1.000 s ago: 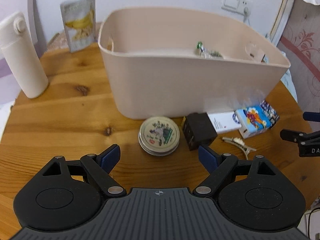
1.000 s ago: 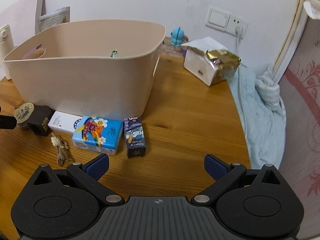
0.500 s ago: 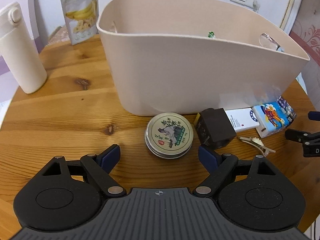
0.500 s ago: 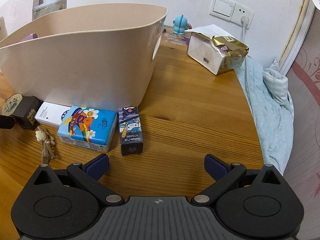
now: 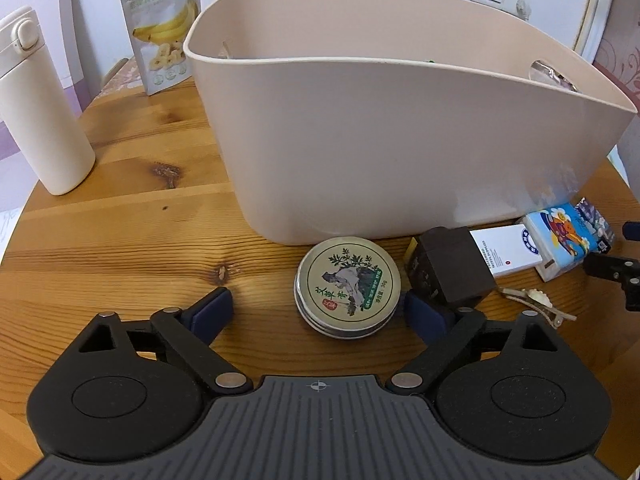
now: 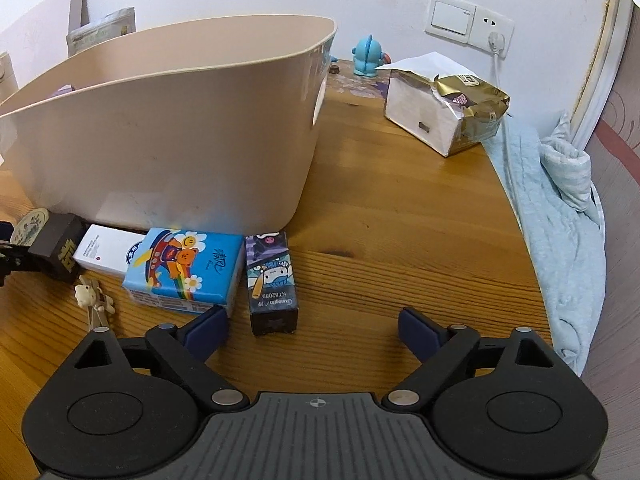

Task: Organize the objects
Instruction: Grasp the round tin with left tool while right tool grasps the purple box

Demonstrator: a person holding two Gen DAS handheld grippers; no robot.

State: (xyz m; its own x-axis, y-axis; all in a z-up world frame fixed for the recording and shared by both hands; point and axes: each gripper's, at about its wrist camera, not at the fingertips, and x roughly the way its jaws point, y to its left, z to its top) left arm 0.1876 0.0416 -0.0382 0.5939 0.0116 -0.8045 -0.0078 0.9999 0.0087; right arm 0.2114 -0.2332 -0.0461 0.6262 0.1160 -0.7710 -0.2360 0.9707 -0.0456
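A beige plastic bin (image 5: 400, 128) stands on the wooden table (image 5: 120, 232); it also shows in the right wrist view (image 6: 168, 148). In front of it lie a round tin (image 5: 347, 286), a dark box (image 5: 450, 266), a white box (image 5: 506, 252), a blue tissue pack (image 6: 186, 270), a small dark carton (image 6: 272, 282) and a hair clip (image 5: 536, 300). My left gripper (image 5: 320, 312) is open and empty, with the tin between its fingers. My right gripper (image 6: 314, 326) is open and empty, with the dark carton between its fingers.
A white flask (image 5: 36, 108) and a banana-chip pouch (image 5: 162, 28) stand at the left and back. A gold-and-white packet (image 6: 444, 108) and a blue figure (image 6: 368, 58) are at the back right. A light blue cloth (image 6: 560, 216) hangs off the table's right edge.
Both grippers have moved forward and lower toward the items in front of the bin. The tin now sits between the left fingers and the dark carton between the right fingers.
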